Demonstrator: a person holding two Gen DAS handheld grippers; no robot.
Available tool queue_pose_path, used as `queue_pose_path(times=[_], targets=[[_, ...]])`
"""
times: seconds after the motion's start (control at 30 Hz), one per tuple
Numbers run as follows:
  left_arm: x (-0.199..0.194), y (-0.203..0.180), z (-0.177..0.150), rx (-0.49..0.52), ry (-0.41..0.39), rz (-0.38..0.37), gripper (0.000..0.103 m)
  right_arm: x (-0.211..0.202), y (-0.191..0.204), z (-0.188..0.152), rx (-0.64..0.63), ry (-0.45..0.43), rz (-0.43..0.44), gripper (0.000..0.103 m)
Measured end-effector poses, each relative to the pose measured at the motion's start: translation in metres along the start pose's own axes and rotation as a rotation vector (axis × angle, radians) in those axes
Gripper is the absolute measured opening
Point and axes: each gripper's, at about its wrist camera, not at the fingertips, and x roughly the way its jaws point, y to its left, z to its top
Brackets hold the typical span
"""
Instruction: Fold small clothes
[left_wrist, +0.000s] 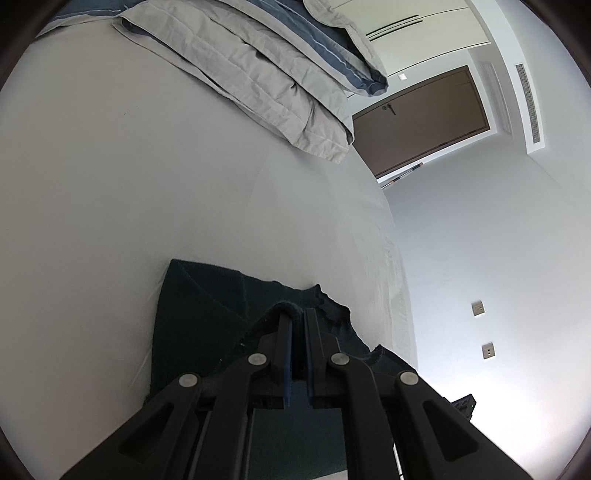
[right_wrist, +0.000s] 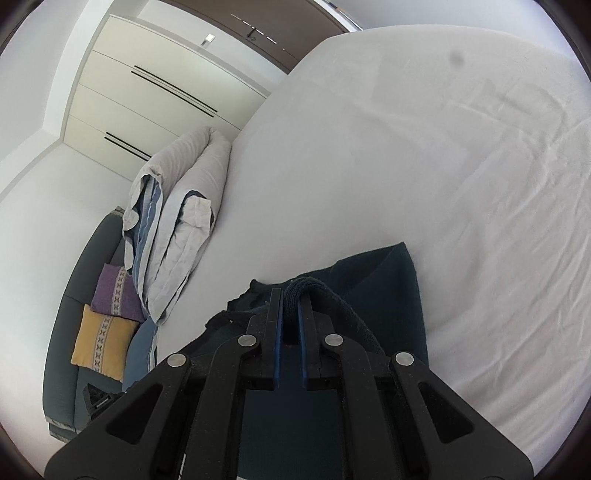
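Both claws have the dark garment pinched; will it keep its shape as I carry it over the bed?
Probably not: the dark garment drapes limply from the left claw and right claw. Its fuzzy knit likely grips the pads, so slipping seems unlikely. It looks light.

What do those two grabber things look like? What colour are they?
Both look the same. The left gripper and the right gripper are matte black plastic, with two straight fingers lined with blue pads. Angled black link arms are pinned with round silver rivets. No cables or sleeves show.

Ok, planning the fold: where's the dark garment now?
The dark garment lies on the white bed, pinched by the left gripper and right gripper.
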Motion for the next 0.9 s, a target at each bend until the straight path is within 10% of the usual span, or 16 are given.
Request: queue_pose_path(times=[0.47,0.63,0.9], targets=[[0.107,0.040,0.035,-0.009,0.059,0.230,0.011,0.119,-0.035,0.039,0.050,0.052,-0.138,0.011],[0.107,0.047,0.039,-0.056,0.052,0.213,0.049,0.119,-0.037,0.047,0.065,-0.043,-0.154,0.066],[0.051,0.013,0.022,0.074,-0.070,0.196,0.059,0.092,0.001,0.029,-0.097,-0.071,-0.156,0.067]])
